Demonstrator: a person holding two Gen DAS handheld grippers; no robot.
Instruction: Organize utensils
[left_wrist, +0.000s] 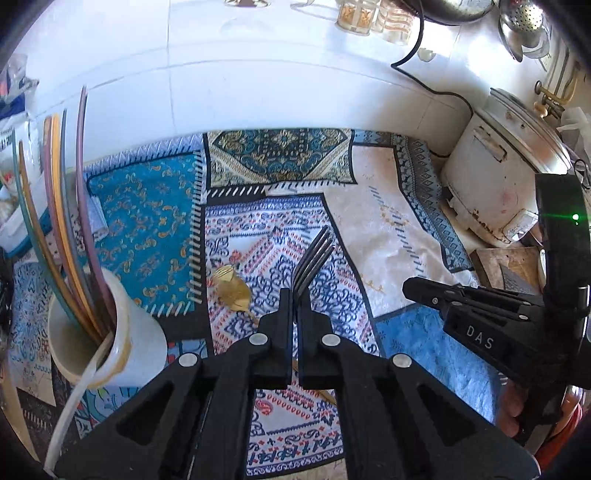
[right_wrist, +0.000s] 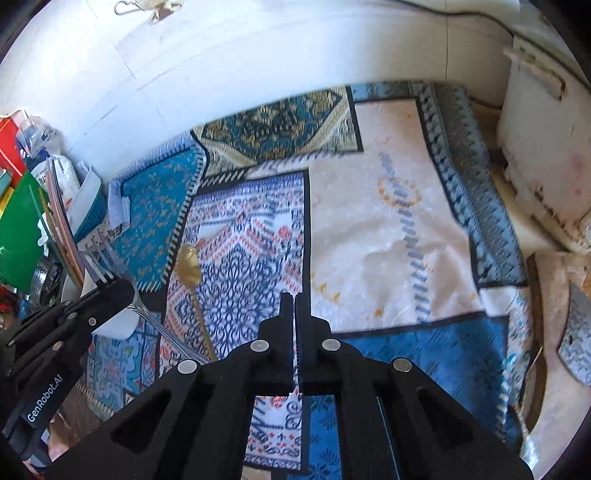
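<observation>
My left gripper (left_wrist: 294, 295) is shut on a steel fork (left_wrist: 312, 258), tines pointing forward and up, held above the patterned mat. In the right wrist view the left gripper (right_wrist: 110, 286) shows at the left with the fork (right_wrist: 99, 258) in it. A gold spoon (left_wrist: 232, 286) lies on the mat just left of the fork; it also shows in the right wrist view (right_wrist: 189, 266). A white utensil cup (left_wrist: 107, 332) with several coloured sticks stands at the left. My right gripper (right_wrist: 294, 299) is shut and empty above the mat; it shows in the left wrist view (left_wrist: 410, 286) too.
A patterned mat (left_wrist: 388, 229) covers the counter. A white rice cooker (left_wrist: 506, 177) stands at the back right with a black cord (left_wrist: 413, 59) on the white wall. Boxes and packets (right_wrist: 22, 206) crowd the left. A wooden board (right_wrist: 569, 325) lies at the right.
</observation>
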